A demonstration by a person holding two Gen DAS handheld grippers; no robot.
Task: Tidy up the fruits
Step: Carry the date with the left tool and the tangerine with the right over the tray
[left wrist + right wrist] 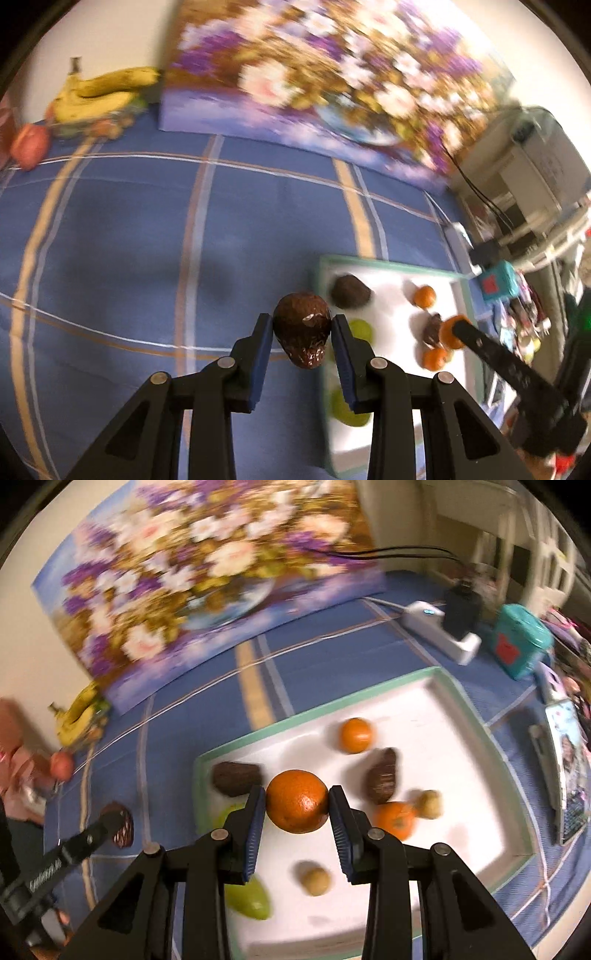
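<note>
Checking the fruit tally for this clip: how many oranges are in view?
3. One orange is clamped in the right gripper above the tray; one lies toward the tray's far side; one sits beside the right finger. Others may be hidden.

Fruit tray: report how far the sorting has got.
Done: nothing looks finished. The tray still holds mixed fruit: two oranges, two avocados, green pieces, two small tan ones.
In hand: the left gripper is shut on an avocado over the blue cloth; the right gripper is shut on an orange over the tray.
Left: everything in the tray. The bananas sit far off, by the wall.
</note>
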